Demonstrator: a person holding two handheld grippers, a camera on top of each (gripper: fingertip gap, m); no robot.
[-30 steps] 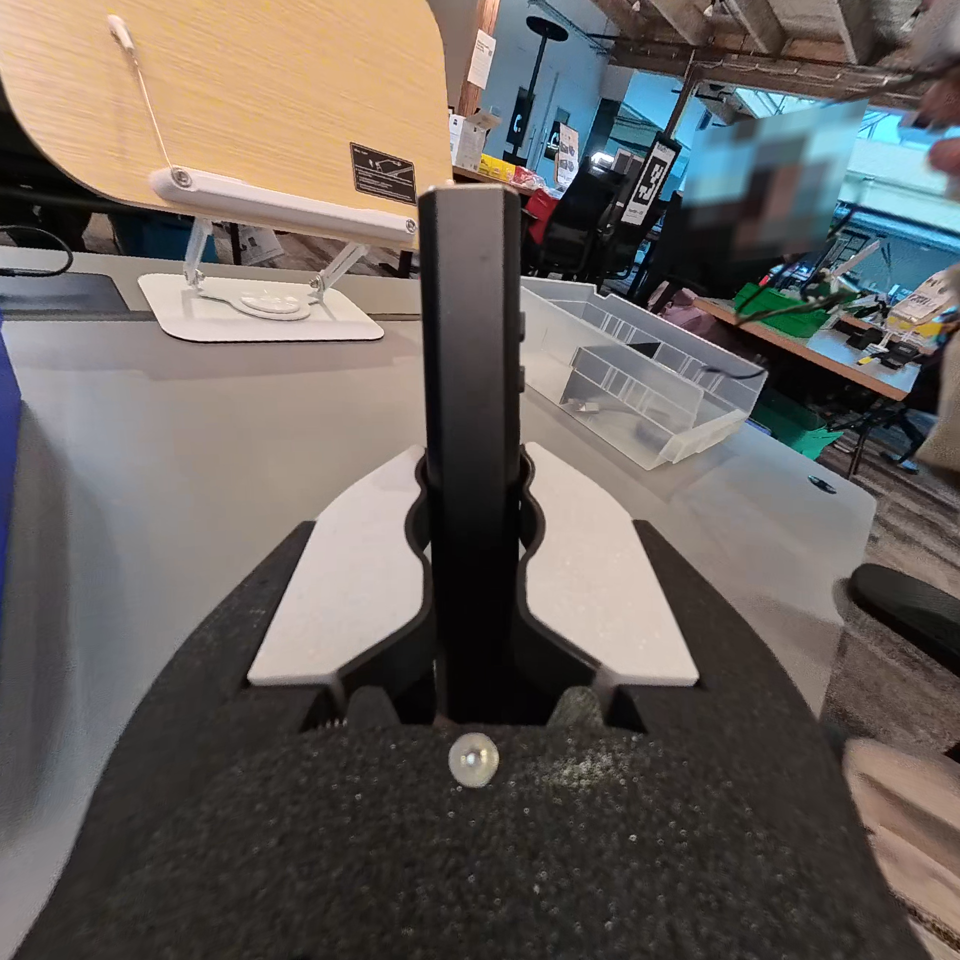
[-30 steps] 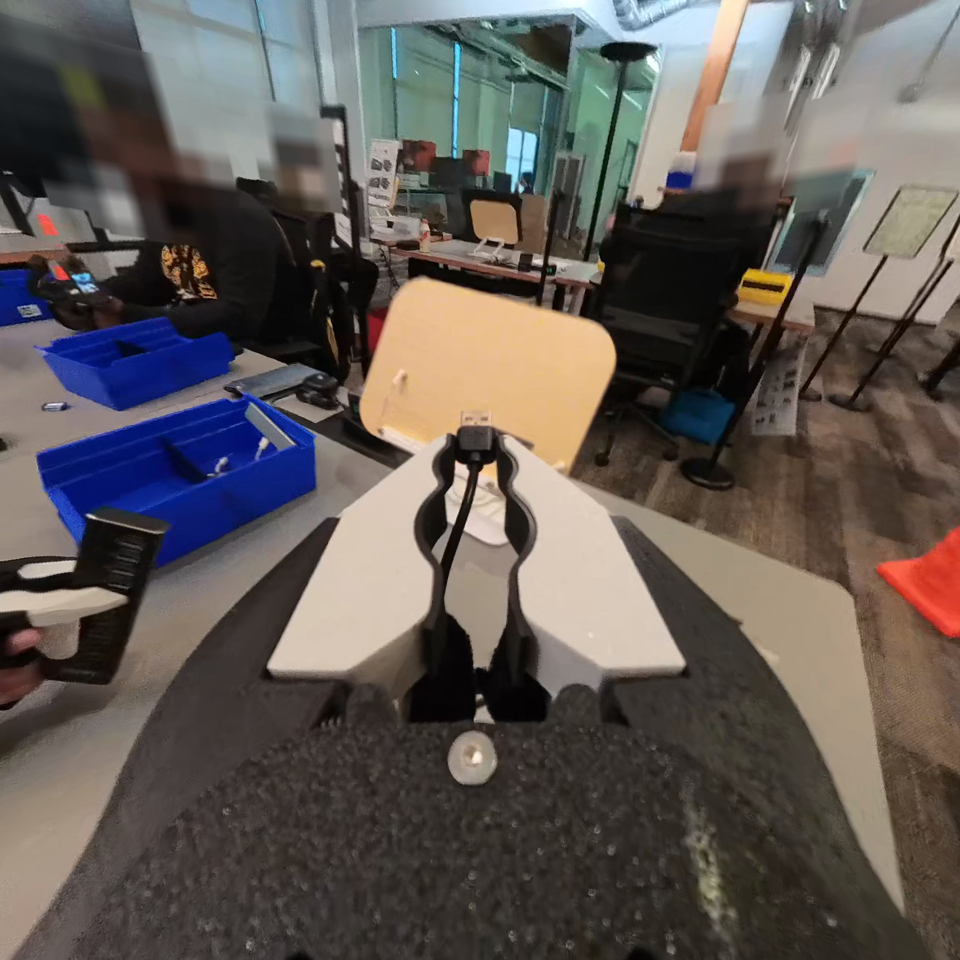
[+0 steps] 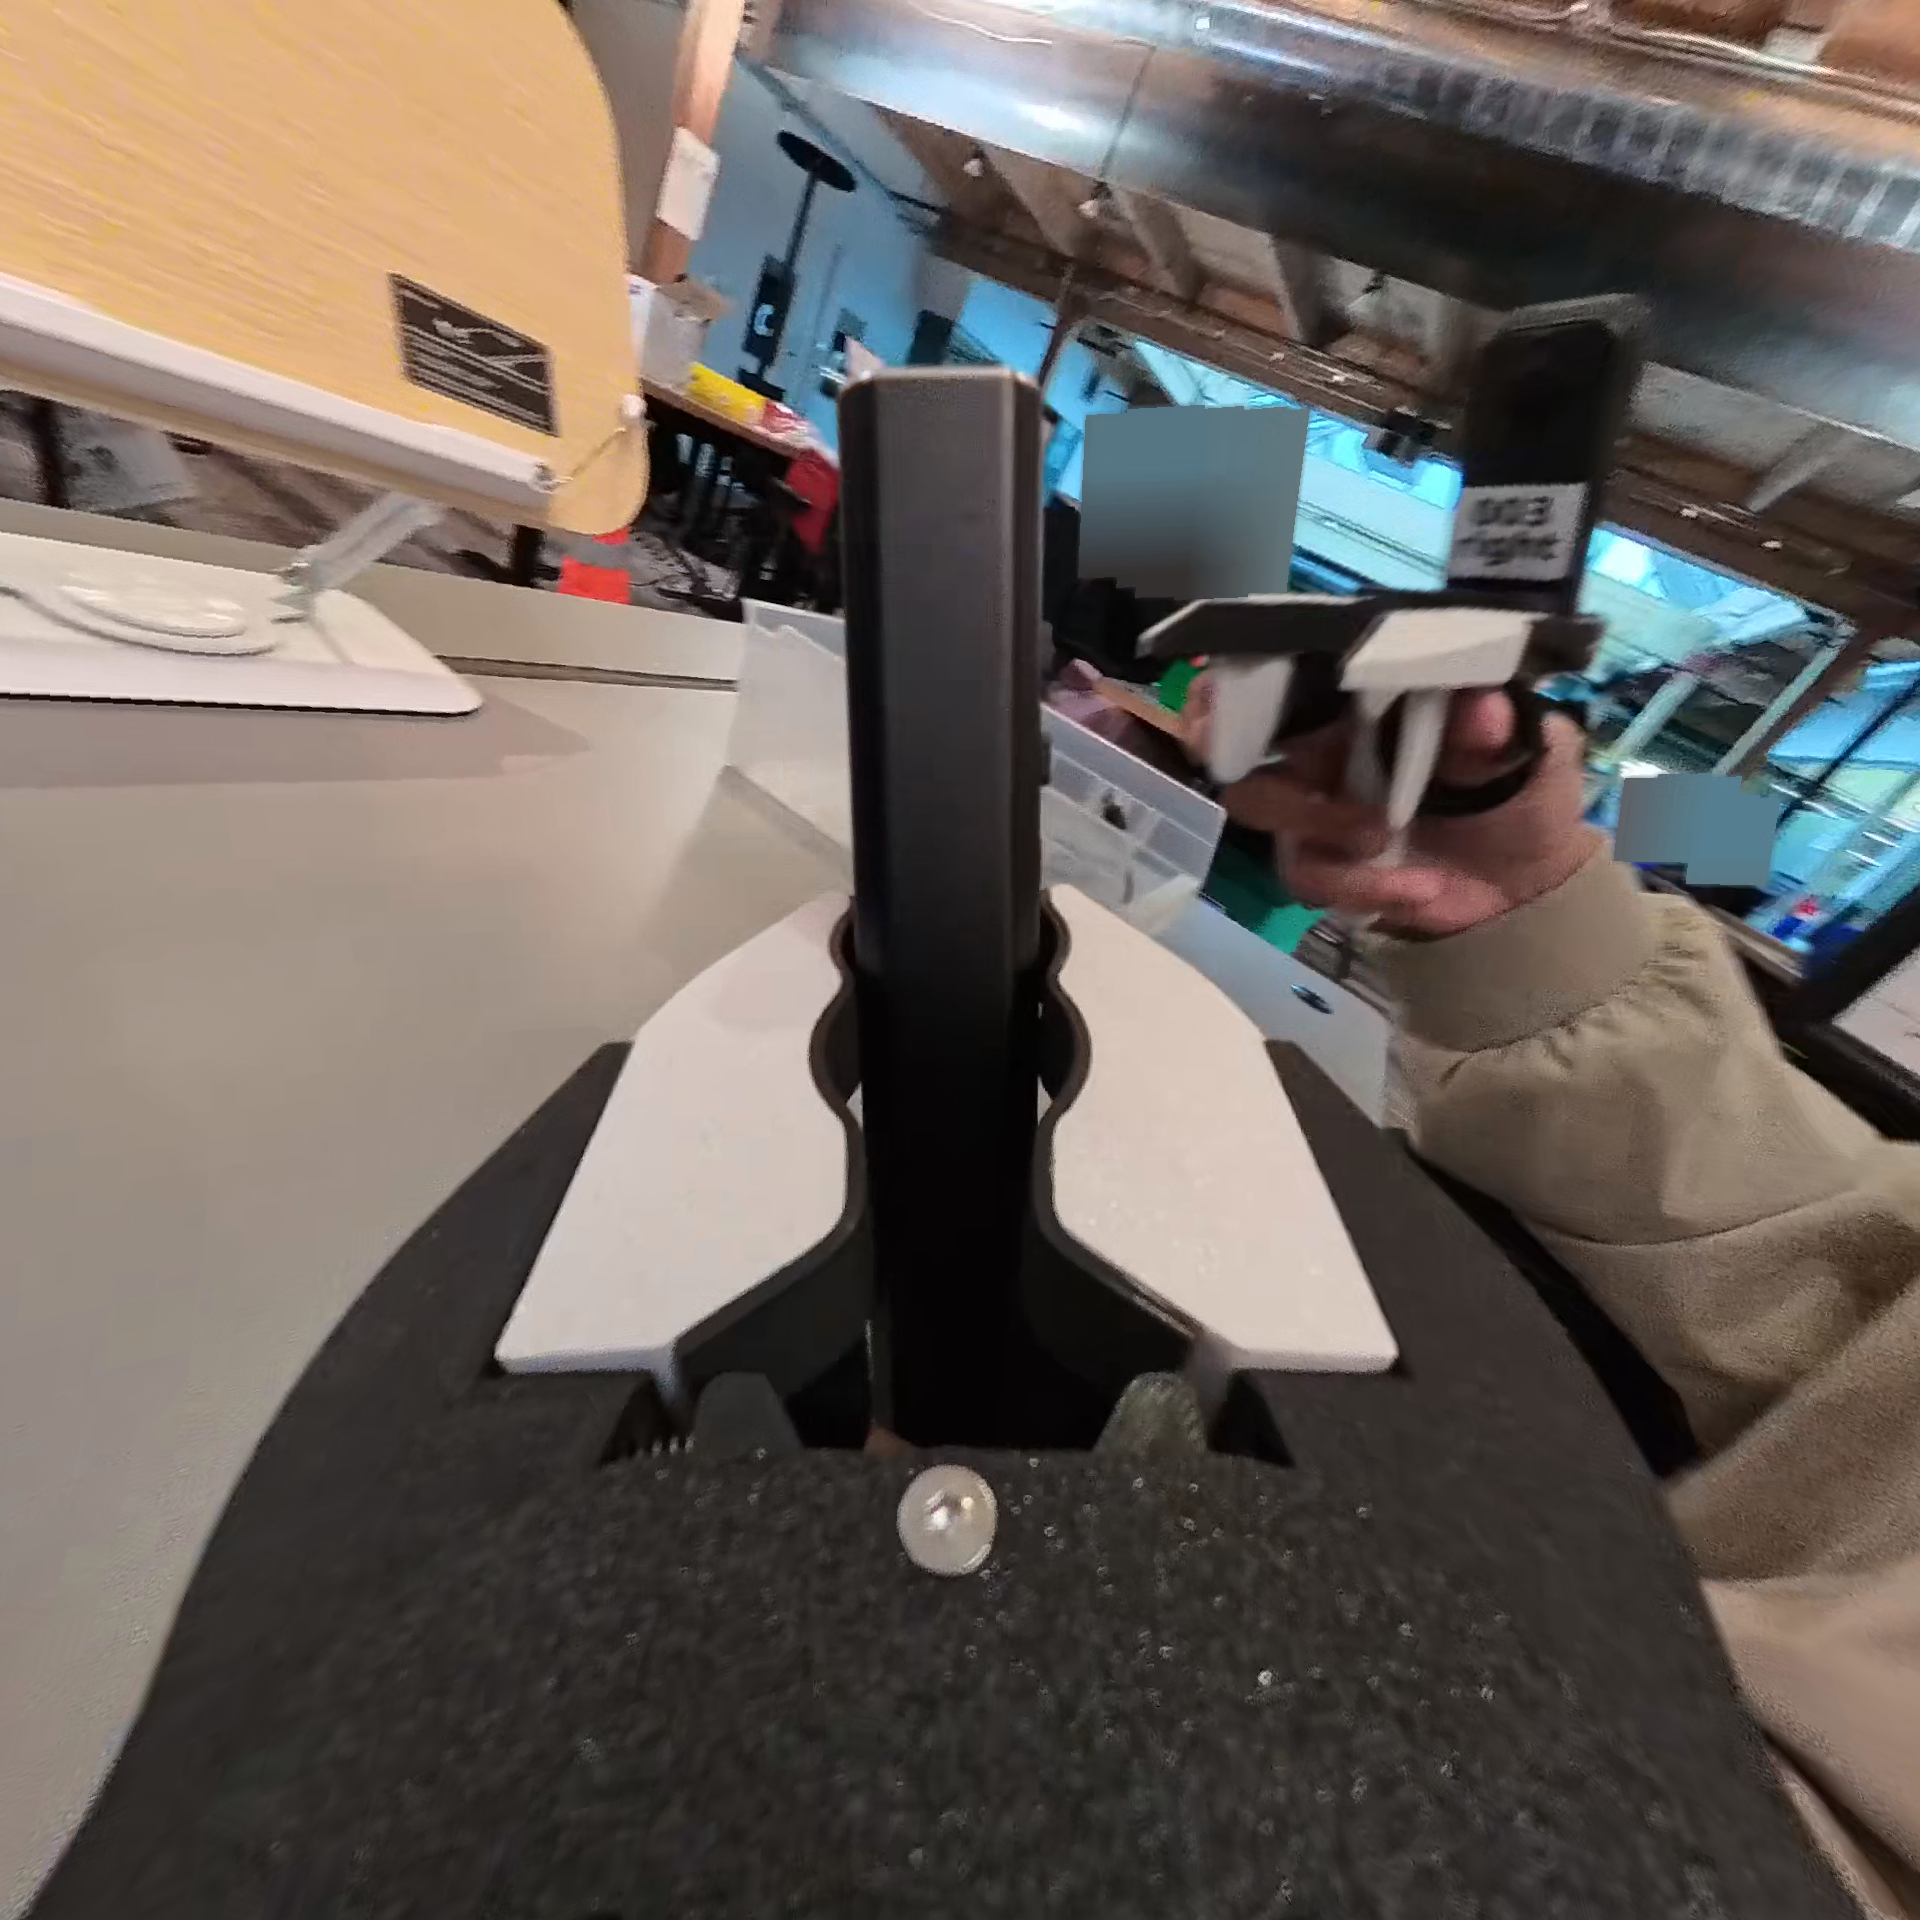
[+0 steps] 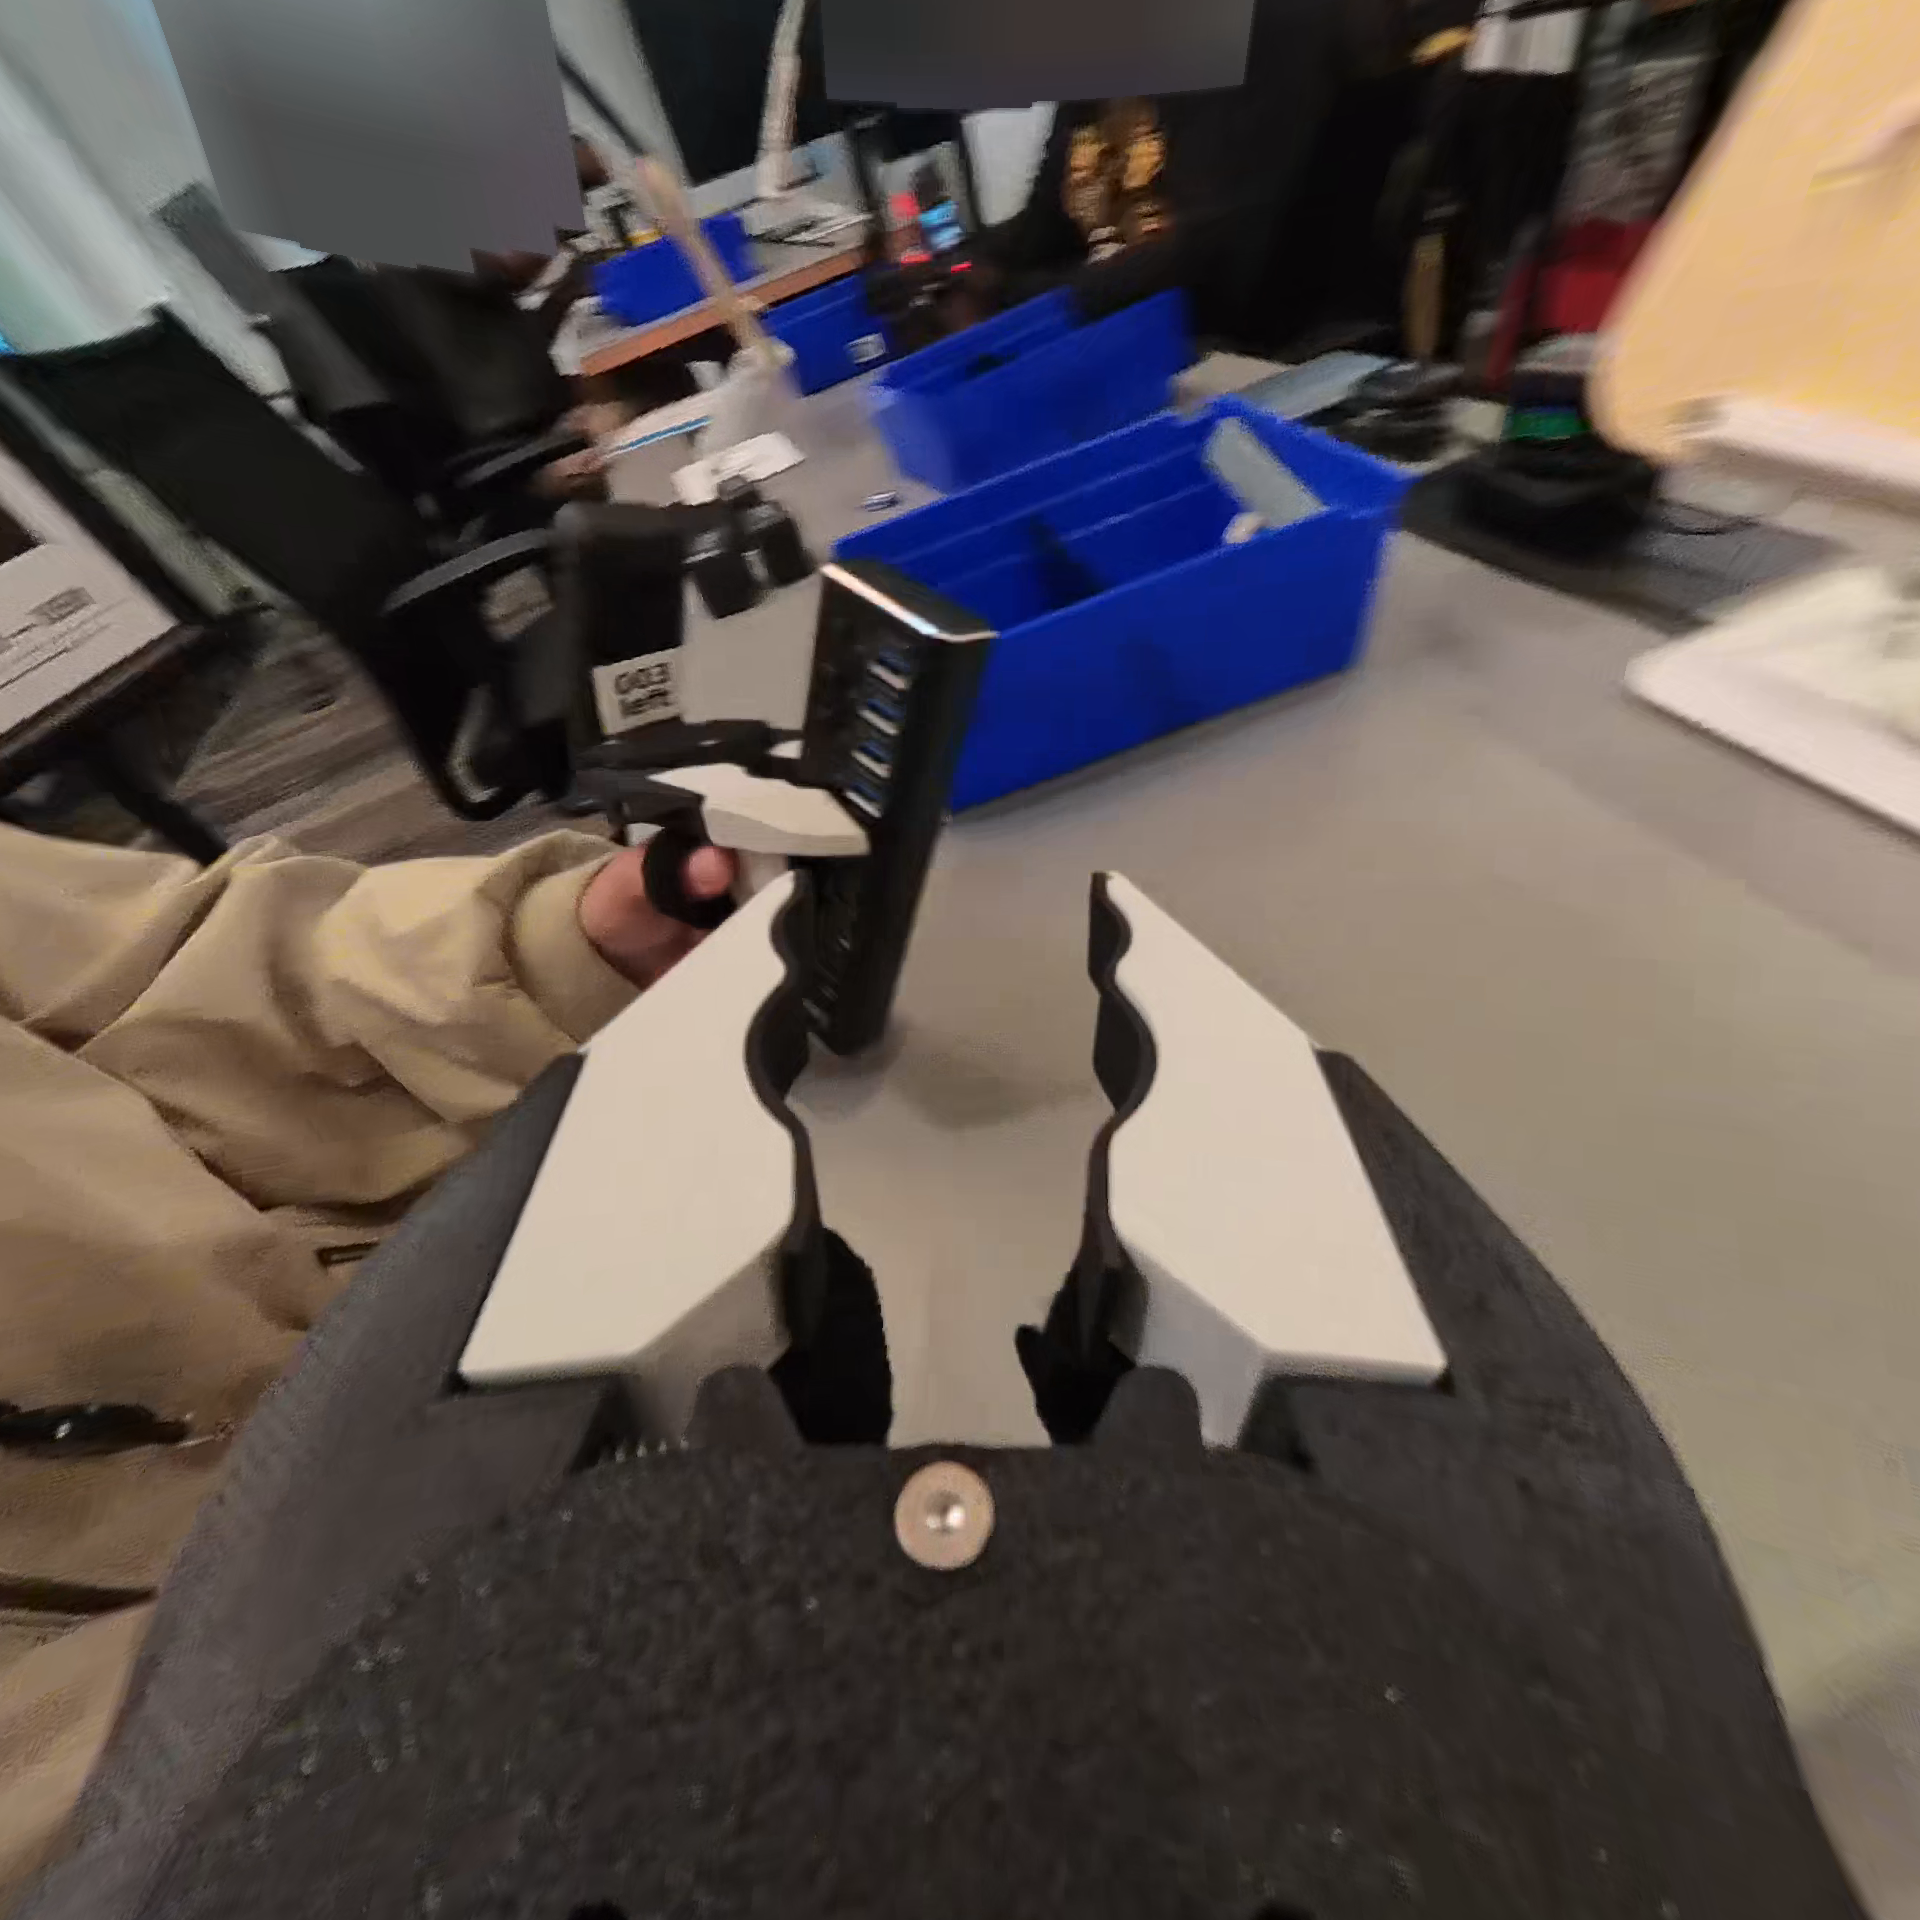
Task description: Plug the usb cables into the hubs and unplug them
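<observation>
A: Left gripper [image 3: 945, 935], state?

B: Clenched on the black USB hub [image 3: 940, 727]. Hub stands upright between the white fingers [image 3: 727, 1174] and sticks out well past the tips. The right wrist view shows it from the side [image 4: 883, 821]: a row of blue ports down one face, lower end touching or just above the grey table [image 4: 1455, 1039]; can't tell which.

A: Right gripper?

B: Released. Jaws spread wide in its own view [image 4: 940, 914], bare table between them, nothing held. The left wrist view catches it farther off [image 3: 1320, 727], up in the air in a hand [image 3: 1434, 831] with a tan sleeve [image 3: 1621, 1091].

A: Cable?

B: Not seen in either view.

A: Room to move?

B: In the right view an open stretch of table lies ahead and to the right of the hub. A blue divided bin [image 4: 1132, 603] sits just behind the hub, with a second blue bin [image 4: 1029, 395] farther back. The white base [image 4: 1787, 686] of a stand is at the right edge. In the left view the tilted wooden board [image 3: 312, 208] on that stand hangs over the far left of the table, and a clear plastic bin [image 3: 1122, 810] sits behind the hub near the table's far right edge.

A: View differences?

B: Only the right view shows the ports and blue bins. Only the left shows the clear bin. Both are motion-blurred.
</observation>
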